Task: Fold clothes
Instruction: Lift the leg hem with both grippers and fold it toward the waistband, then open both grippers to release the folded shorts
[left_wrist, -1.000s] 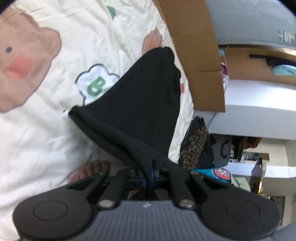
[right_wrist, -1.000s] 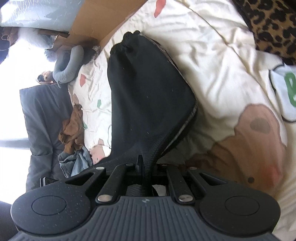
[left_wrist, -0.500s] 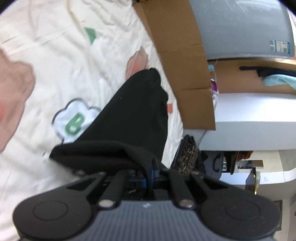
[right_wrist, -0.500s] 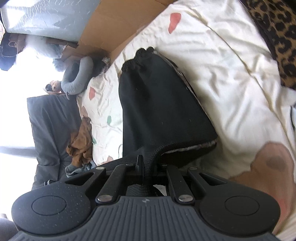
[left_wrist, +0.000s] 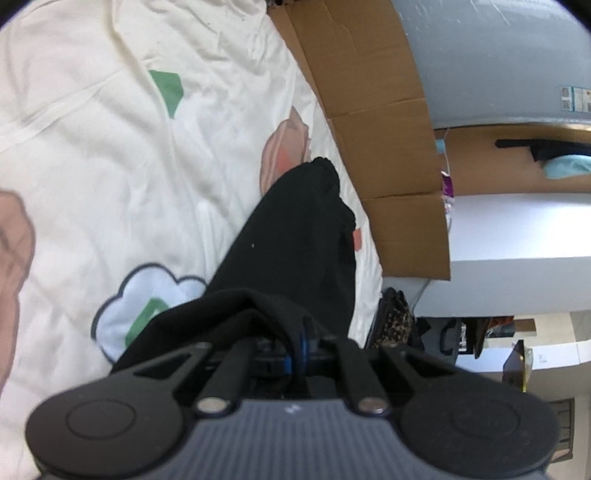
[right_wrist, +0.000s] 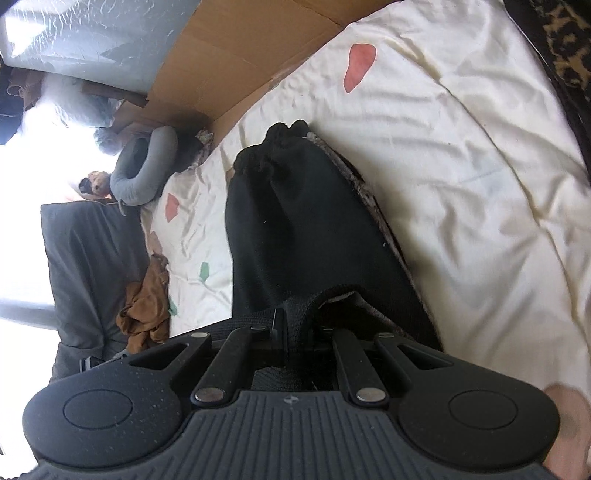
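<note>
Looking along the left gripper (left_wrist: 300, 341), its jaws are seen clamped tight on a bunched edge of the black garment (left_wrist: 295, 243), with blue showing at the pinch. From that grip the cloth is stretched forward over the cream bedspread (left_wrist: 110, 155) to a gathered end near a pink print. A blue-outlined cloud print (left_wrist: 147, 295) is partly covered by a fold of the garment on the left. A brown cardboard sheet (left_wrist: 369, 122) is stood along the far edge of the bed, and a leopard-print item (left_wrist: 395, 321) is seen past the bed's corner.

From the right wrist camera, the right gripper (right_wrist: 295, 332) is likewise seen pinched closed on a ribbed black edge of the same garment, which is laid lengthwise ahead on the bedspread, its puckered end pointing toward the cardboard. A greyish lining is shown along the garment's right side. A grey neck pillow (right_wrist: 144, 173) is seen at the upper left, a crumpled brown cloth (right_wrist: 147, 310) at the bed's left edge, and a dark chair (right_wrist: 88, 266) beside it.
</note>
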